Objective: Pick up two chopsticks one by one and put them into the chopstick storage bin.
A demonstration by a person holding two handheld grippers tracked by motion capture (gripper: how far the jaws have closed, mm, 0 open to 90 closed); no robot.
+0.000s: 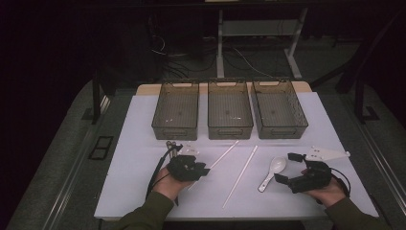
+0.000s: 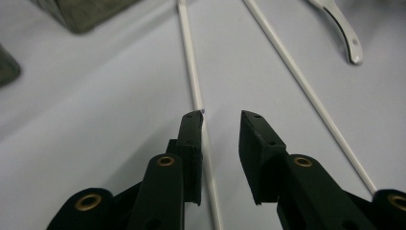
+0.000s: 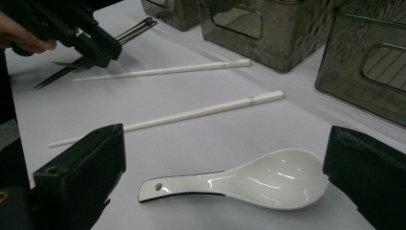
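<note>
White chopstick (image 2: 193, 72) lies on table (image 1: 139, 143), running between my left gripper (image 2: 220, 120) jaws; jaws parted slightly, not pinching it. Thin, stiff, glossy, likely slippery; I'd grab mid-length, squarely. Second chopstick (image 2: 306, 91) just beside. Right gripper (image 3: 225, 158) wide open around ceramic spoon (image 3: 249, 179), not touching; fragile. Chopstick's near end hidden under jaws; dark bins (image 1: 230, 110) beyond look empty, hard to tell.
</note>
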